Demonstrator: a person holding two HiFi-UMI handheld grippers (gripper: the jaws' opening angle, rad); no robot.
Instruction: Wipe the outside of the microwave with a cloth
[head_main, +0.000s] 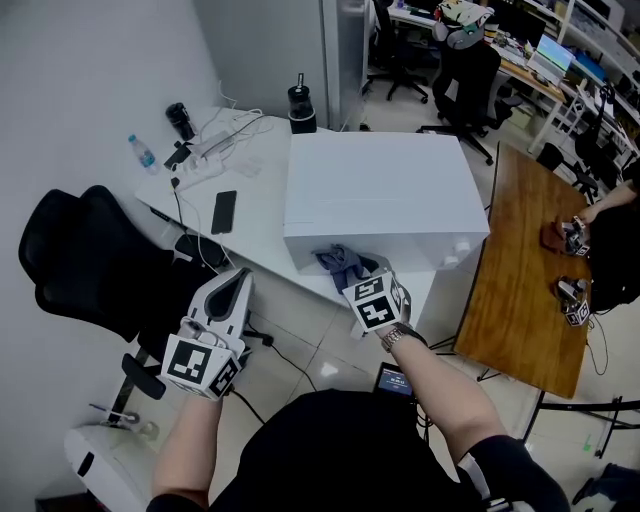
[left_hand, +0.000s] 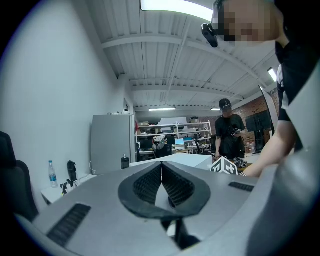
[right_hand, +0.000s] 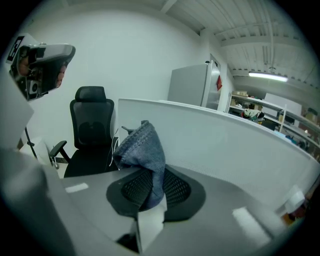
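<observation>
Microwave (head_main: 385, 190) sits mid-frame, right gripper (head_main: 358, 276) clamping a blue cloth (head_main: 338, 263) by its front, left gripper (head_main: 238, 281) closed on nothing.

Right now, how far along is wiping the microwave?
Done: the cloth is picked up and clamped in the right gripper. In hand: it is low at the microwave's near side, though contact isn't clear. Left: no face shows wipe marks, so probably most of the outside. The left gripper is shut and empty, off to the side.
</observation>
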